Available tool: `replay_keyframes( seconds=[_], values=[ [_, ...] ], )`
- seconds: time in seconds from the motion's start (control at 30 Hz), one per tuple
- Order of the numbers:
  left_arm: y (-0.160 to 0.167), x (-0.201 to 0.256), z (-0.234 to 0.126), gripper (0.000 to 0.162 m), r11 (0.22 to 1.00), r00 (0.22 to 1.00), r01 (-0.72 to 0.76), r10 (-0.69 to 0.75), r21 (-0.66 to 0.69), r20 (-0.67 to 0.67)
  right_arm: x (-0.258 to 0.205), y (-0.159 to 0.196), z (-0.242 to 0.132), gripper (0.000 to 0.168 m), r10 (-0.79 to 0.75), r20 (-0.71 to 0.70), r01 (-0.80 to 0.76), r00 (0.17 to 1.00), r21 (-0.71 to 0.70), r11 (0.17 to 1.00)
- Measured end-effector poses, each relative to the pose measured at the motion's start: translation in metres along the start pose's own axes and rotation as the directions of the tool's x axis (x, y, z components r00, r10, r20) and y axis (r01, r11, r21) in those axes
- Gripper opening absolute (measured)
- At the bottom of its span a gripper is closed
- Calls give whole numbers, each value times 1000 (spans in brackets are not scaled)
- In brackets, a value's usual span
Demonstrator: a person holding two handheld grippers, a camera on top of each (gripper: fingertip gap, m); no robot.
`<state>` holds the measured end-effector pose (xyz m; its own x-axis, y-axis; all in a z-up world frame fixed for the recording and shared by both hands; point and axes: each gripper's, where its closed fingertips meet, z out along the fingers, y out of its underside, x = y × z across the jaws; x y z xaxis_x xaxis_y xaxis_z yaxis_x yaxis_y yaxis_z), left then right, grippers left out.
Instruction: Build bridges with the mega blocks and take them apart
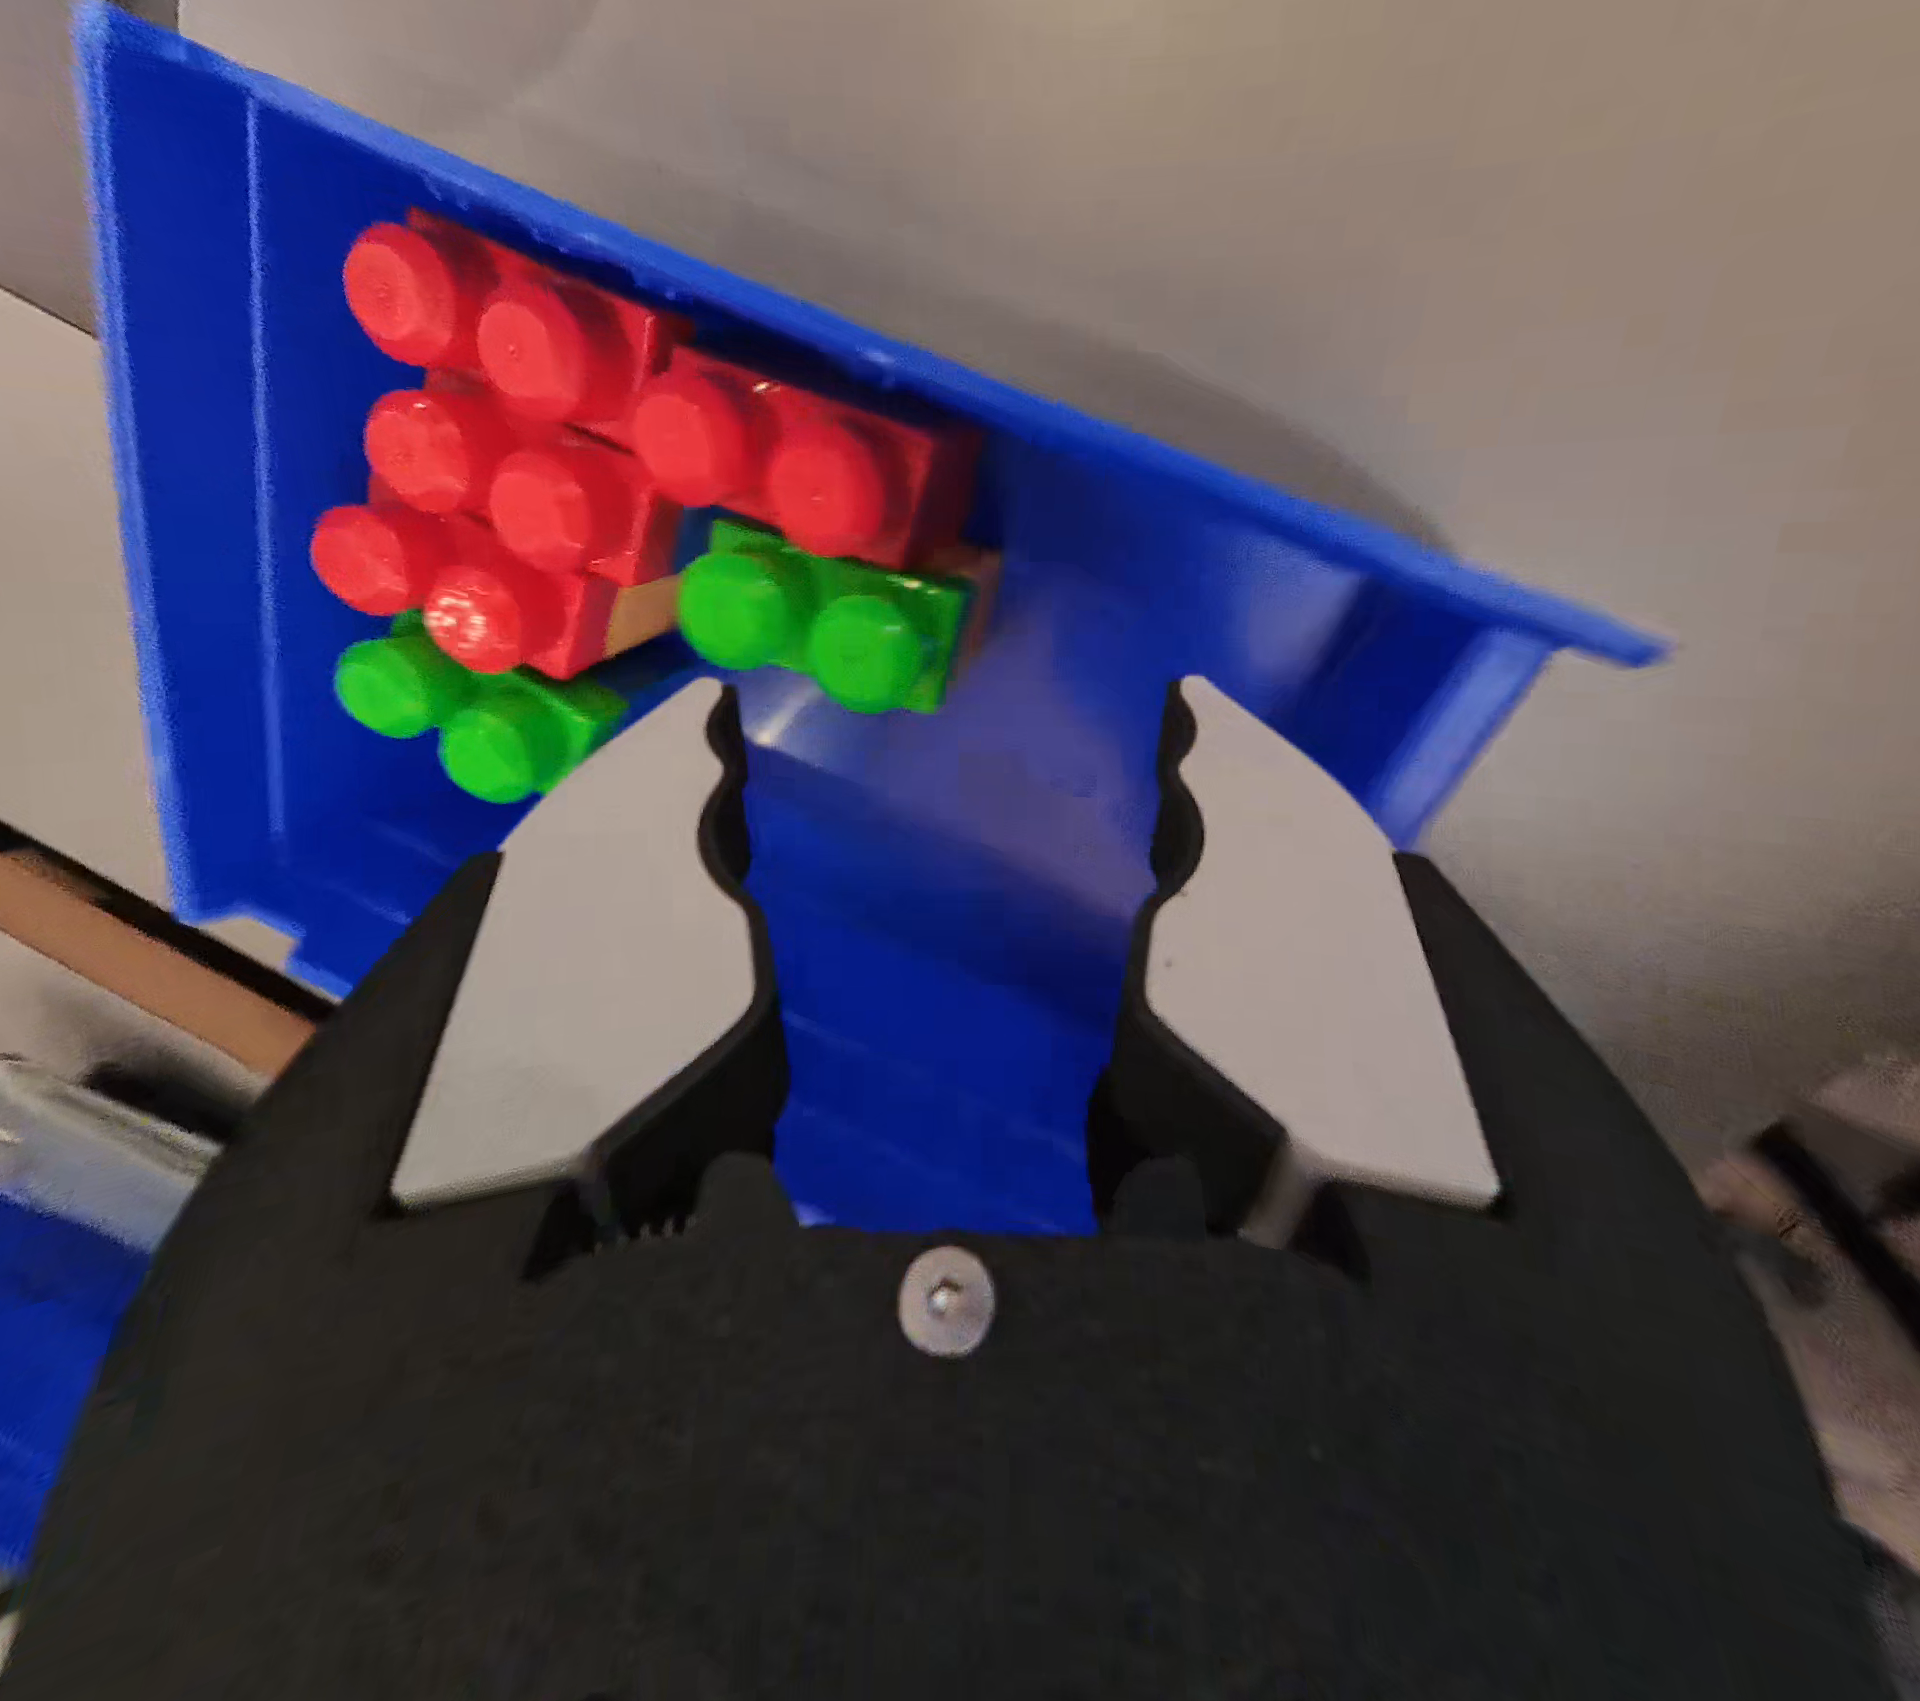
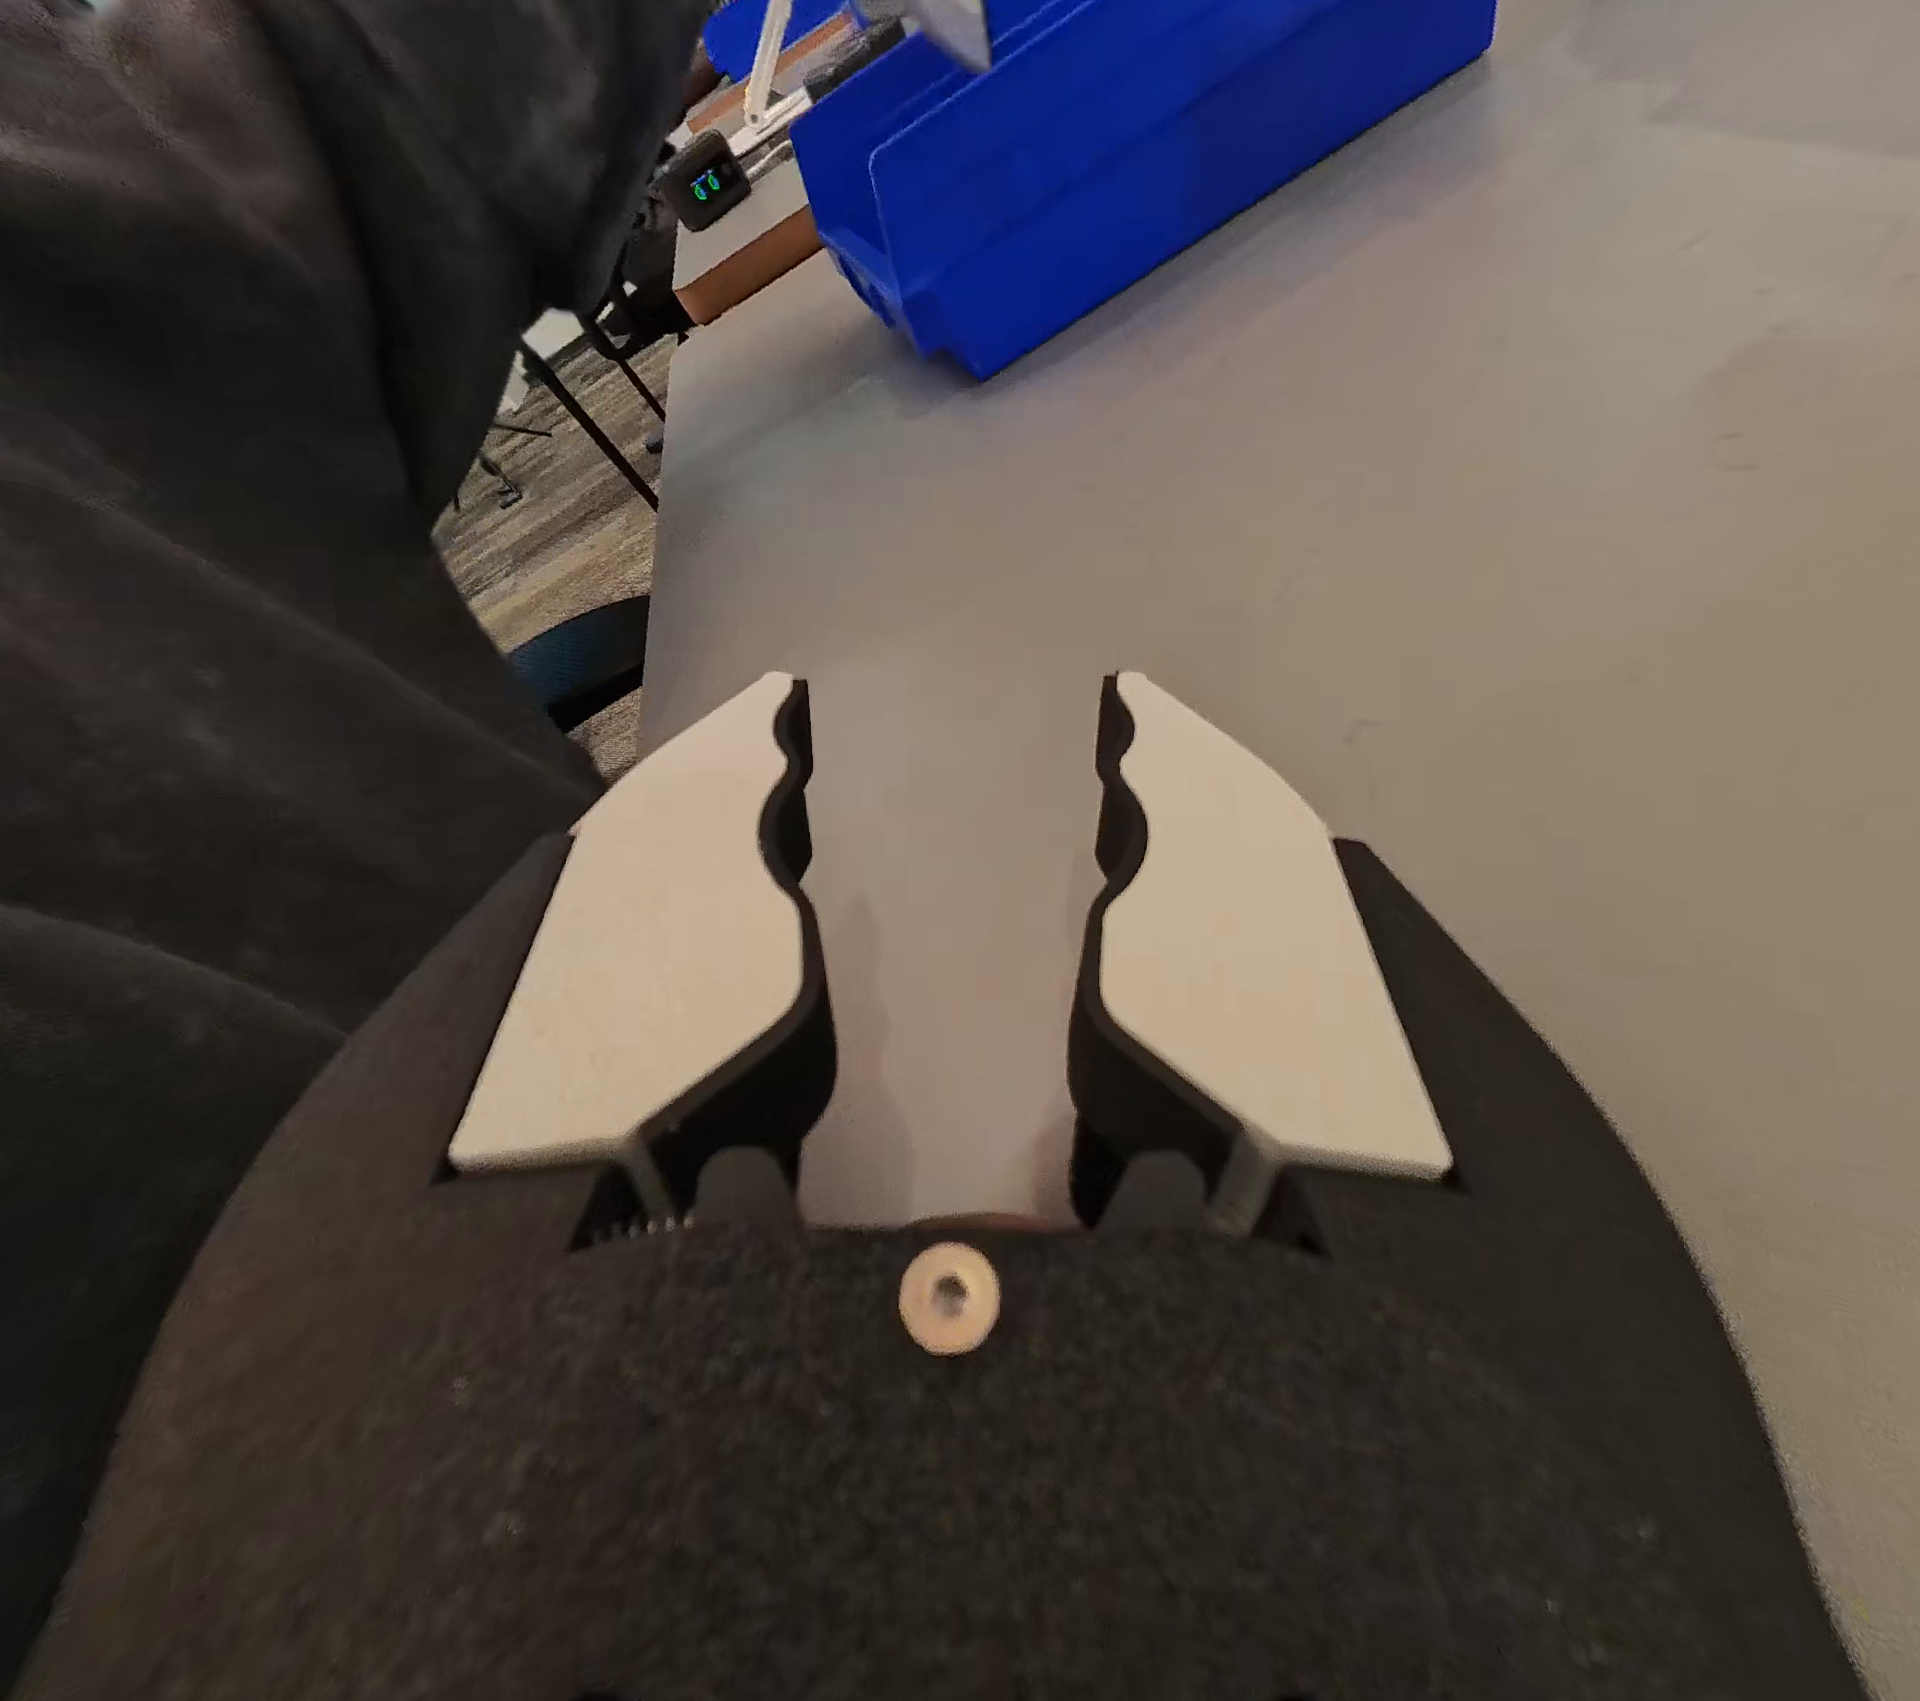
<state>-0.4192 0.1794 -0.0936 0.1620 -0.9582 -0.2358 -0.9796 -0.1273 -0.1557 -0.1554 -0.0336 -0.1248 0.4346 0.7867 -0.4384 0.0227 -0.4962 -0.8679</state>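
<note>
Table (image 2: 1455,560): grey and bare in front of the right gripper, likely the ground for building.
Blue bin (image 1: 1091,529): stands on the table and stores the blocks.
Red blocks (image 1: 540,425): clustered in the bin's far-left part, studs up.
Green blocks (image 1: 821,623): two, just beside the red ones, nearest the fingers.
Left gripper (image 1: 951,695): over the bin, jaws wide apart and empty, seemingly lined up to pick one.
Right gripper (image 2: 954,685): low over the table, open, holding nothing, apparently waiting.
</note>
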Motion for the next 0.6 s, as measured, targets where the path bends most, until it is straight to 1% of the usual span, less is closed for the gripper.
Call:
replay_keyframes(
  seconds=[0.03, 0.1, 0.17, 0.27, 0.33, 0.53, 0.6],
  values=[
    [1, -11, 6, 77, 999, 999, -42, 42, -28, -1, 0, 1, 0, 53, 1, 0, -1, 1000, -6, 1000],
    [1, -22, 15, 79, 991, 992, -123, 121, -53, -42, -1, 3, 1, 53, 0, -6, 0, 1000, -17, 1000],
    [1, -25, 25, 82, 981, 981, -179, 172, -72, -93, 0, 4, 1, 52, 4, -14, -4, 1000, -20, 1000],
    [13, -28, 40, 86, 953, 962, -256, 235, -160, -141, 1, 3, -1, 52, 19, -15, -19, 1000, -9, 1000],
    [19, -30, 47, 88, 940, 956, -278, 249, -200, -158, 2, 2, -2, 52, 36, -14, -36, 999, 3, 999],
    [23, -26, 66, 86, 939, 953, -275, 237, -209, -190, 3, 4, 0, 51, 70, 4, -70, 998, -15, 997],
    [25, -27, 70, 77, 935, 953, -278, 240, -218, -186, 2, 6, 2, 50, 71, 12, -71, 997, -35, 997]
  ],
)
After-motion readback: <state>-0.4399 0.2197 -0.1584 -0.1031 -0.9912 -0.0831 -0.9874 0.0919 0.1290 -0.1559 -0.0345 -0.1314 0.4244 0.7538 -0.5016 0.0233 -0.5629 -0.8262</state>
